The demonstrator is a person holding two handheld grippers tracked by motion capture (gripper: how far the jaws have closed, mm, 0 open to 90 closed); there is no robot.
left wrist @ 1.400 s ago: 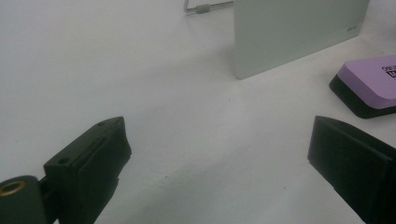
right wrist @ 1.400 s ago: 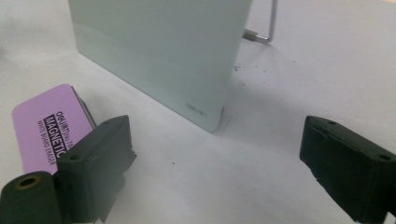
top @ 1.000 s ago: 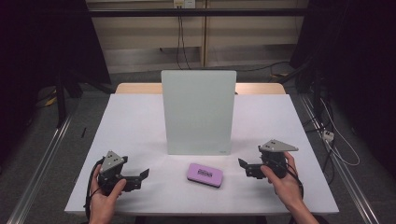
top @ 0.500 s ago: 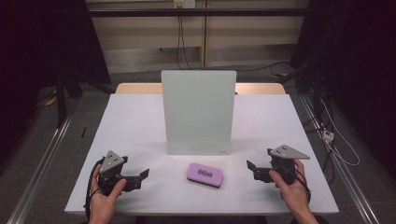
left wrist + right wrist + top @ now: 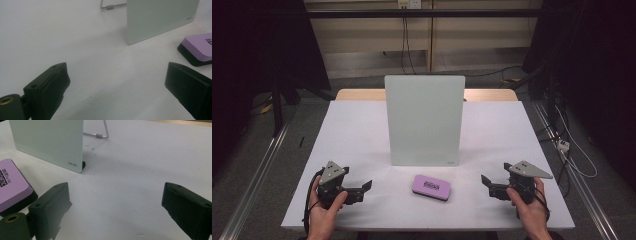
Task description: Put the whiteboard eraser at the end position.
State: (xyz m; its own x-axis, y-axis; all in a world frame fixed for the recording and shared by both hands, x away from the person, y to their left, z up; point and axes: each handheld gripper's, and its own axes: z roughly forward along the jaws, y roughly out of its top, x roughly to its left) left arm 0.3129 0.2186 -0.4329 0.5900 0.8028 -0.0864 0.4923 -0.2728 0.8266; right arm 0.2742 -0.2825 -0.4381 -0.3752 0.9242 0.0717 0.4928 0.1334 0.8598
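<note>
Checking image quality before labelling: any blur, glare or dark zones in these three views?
High view: table evenly lit, surroundings dark. Left gripper view: near jaws soft, purple eraser cut off at the edge. Right gripper view: logo on the white board readable, no glare.

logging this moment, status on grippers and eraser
Left gripper open, empty. Right gripper open, empty. Eraser flat on table between them, untouched. Board upright behind it, not in the way.
</note>
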